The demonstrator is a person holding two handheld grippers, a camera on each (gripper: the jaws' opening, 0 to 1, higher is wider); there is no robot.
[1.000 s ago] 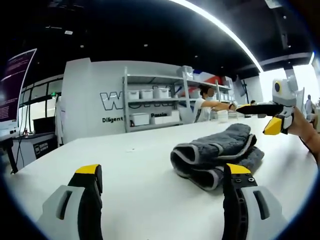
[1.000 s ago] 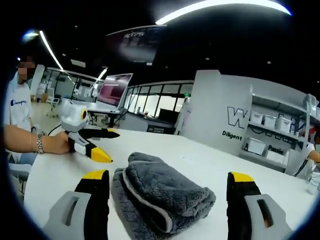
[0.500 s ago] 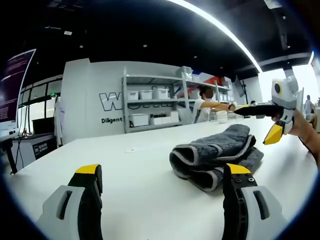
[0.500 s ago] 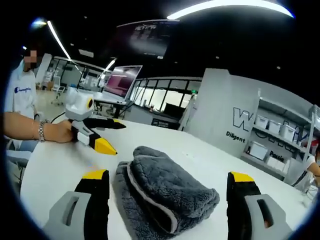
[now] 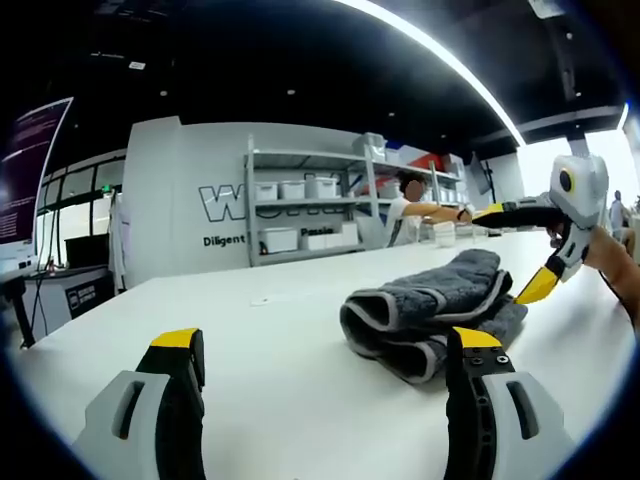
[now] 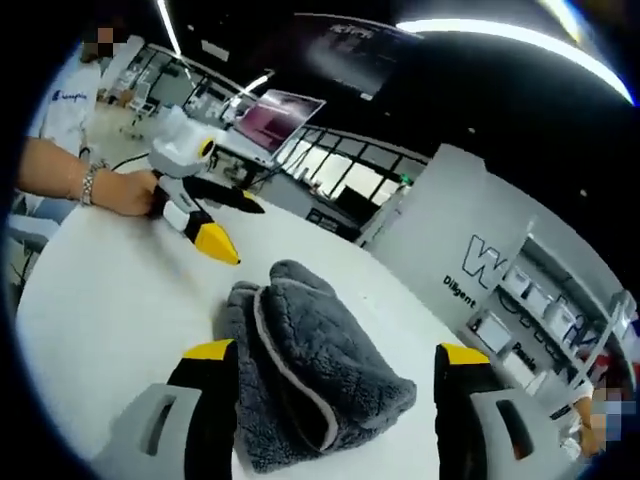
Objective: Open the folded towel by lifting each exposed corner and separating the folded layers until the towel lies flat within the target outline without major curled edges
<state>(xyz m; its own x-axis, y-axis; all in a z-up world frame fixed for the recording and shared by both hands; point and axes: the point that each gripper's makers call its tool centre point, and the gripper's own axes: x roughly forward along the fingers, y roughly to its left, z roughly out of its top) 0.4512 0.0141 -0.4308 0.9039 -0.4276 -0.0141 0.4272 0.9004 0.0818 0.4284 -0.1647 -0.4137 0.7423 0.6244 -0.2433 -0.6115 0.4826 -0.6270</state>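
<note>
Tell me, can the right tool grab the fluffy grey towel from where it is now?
Probably yes. The right tool is open, the folded towel lies between its jaws on the white table, and nothing blocks it.

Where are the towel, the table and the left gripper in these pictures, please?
towel (image 6: pixel 310 370), right gripper view, top fold.
table (image 5: pixel 270 350), left gripper view, bare white top.
left gripper (image 6: pixel 225 225), right gripper view, between its fingertips.

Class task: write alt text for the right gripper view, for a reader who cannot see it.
A folded grey towel lies on a white table between the open jaws of the right hand-held gripper. Beyond it, a person's hand holds the left hand-held gripper, also open.
</note>
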